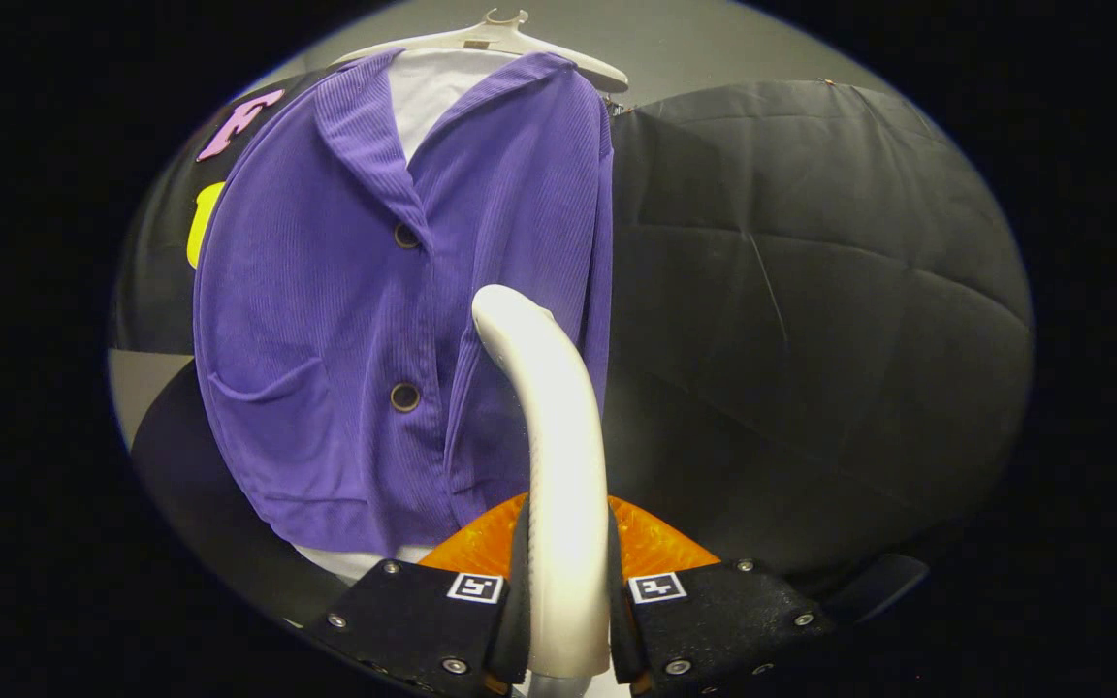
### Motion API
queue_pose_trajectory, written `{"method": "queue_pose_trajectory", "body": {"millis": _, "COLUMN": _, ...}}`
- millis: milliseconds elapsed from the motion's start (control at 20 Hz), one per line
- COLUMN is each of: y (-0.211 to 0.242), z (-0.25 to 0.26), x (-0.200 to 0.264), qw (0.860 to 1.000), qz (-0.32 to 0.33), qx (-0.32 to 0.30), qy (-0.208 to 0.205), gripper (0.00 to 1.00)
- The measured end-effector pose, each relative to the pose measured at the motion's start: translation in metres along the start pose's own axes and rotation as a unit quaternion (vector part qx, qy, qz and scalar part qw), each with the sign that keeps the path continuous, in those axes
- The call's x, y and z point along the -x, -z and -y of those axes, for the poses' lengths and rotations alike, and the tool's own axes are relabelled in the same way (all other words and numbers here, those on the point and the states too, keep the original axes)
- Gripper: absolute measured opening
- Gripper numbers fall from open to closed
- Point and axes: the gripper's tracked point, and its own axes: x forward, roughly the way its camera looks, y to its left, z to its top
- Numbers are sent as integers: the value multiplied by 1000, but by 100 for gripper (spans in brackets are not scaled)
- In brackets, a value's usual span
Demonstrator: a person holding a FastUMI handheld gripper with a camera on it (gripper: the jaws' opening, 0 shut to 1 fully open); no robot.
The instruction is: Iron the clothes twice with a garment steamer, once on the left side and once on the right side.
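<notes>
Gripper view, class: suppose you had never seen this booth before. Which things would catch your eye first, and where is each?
First, the ribbed purple button-up jacket, hanging over a white garment on a pale plastic hanger beyond the fingers. Next, the curved white steamer handle, rising from between the fingers toward the jacket's front edge; the gripper is shut on it. An orange part of the steamer glows just ahead of the fingers.

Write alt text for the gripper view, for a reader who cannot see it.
The gripper is shut on the white curved handle of a garment steamer, whose head reaches up to the front of a purple ribbed button-up jacket. The jacket hangs over a white shirt on a pale plastic hanger, beside black quilted cloth.
</notes>
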Motion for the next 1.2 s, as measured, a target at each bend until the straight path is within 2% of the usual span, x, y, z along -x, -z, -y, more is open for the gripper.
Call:
{"method": "queue_pose_trajectory", "body": {"millis": 500, "y": 78, "z": 0, "x": -9, "qw": 998, "qz": -63, "qx": 0, "qy": 1, "gripper": 33}}
{"method": "queue_pose_trajectory", "body": {"millis": 750, "y": 106, "z": -15, "x": -4, "qw": 995, "qz": -94, "qx": 16, "qy": -18, "gripper": 33}}
{"method": "queue_pose_trajectory", "body": {"millis": 1200, "y": 128, "z": -48, "x": 48, "qw": 991, "qz": -102, "qx": 36, "qy": -76, "gripper": 33}}
